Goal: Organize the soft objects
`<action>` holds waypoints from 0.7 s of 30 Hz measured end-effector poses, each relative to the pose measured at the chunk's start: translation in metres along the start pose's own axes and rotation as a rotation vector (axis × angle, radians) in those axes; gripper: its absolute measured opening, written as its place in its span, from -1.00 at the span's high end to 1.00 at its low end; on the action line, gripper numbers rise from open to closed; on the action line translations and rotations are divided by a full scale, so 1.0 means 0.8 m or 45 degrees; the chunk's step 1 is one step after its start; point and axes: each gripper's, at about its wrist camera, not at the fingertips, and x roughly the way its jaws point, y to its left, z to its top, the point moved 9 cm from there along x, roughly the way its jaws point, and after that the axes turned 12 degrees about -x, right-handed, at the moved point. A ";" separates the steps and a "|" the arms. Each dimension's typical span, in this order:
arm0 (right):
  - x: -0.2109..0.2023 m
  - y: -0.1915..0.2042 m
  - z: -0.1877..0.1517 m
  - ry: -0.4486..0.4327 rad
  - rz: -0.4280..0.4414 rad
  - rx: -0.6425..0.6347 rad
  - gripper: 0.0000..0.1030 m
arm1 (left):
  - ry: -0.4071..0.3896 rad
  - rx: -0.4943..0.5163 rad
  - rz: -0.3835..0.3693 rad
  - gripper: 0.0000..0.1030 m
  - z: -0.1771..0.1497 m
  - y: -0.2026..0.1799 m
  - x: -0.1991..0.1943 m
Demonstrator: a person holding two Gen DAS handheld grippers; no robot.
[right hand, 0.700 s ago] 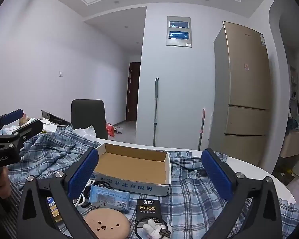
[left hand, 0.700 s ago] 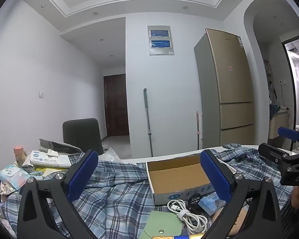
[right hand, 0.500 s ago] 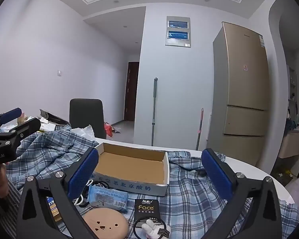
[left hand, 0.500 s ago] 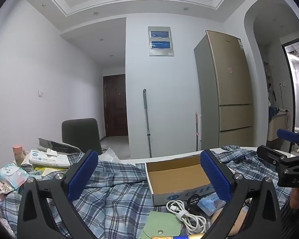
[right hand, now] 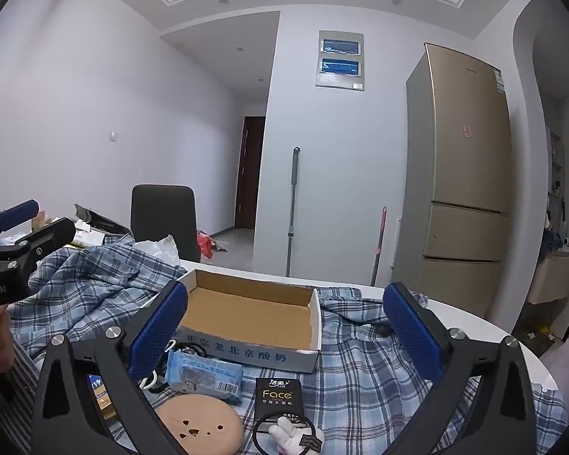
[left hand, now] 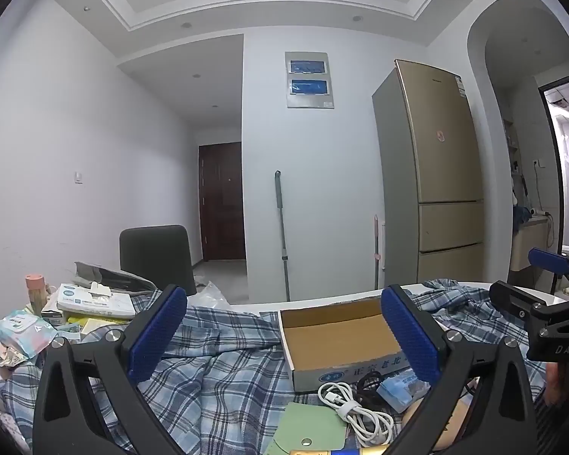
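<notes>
An empty cardboard box (left hand: 337,335) (right hand: 252,313) sits on a blue plaid cloth (left hand: 223,371) (right hand: 364,375) that covers the table. In front of it lie a blue tissue pack (right hand: 205,375) (left hand: 402,388), a white coiled cable (left hand: 354,413), a green pouch (left hand: 307,432), a tan round pad (right hand: 201,422) and a black Face packet (right hand: 278,398) with a hair tie and white plush charm (right hand: 294,434). My left gripper (left hand: 284,331) is open above the cloth, near the box. My right gripper (right hand: 284,328) is open above these items. Both are empty.
At the left of the table lie wet-wipe packs (left hand: 22,333), a tissue box (left hand: 95,297) and a pink-capped bottle (left hand: 34,288). A dark chair (left hand: 155,258) stands behind the table. A fridge (left hand: 432,174) and a mop (left hand: 282,235) stand by the far wall.
Both views have tilted up slightly, so the table items sit lower in frame. Both grippers stay open and empty.
</notes>
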 end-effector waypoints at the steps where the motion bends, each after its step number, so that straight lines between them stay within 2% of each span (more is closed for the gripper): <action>1: 0.000 0.000 -0.001 0.001 -0.001 0.000 -0.99 | -0.001 0.002 0.002 -1.00 0.000 -0.001 0.000; 21: -0.003 0.009 0.003 -0.023 -0.008 -0.048 -0.99 | -0.004 -0.010 0.025 -1.00 -0.002 0.007 0.001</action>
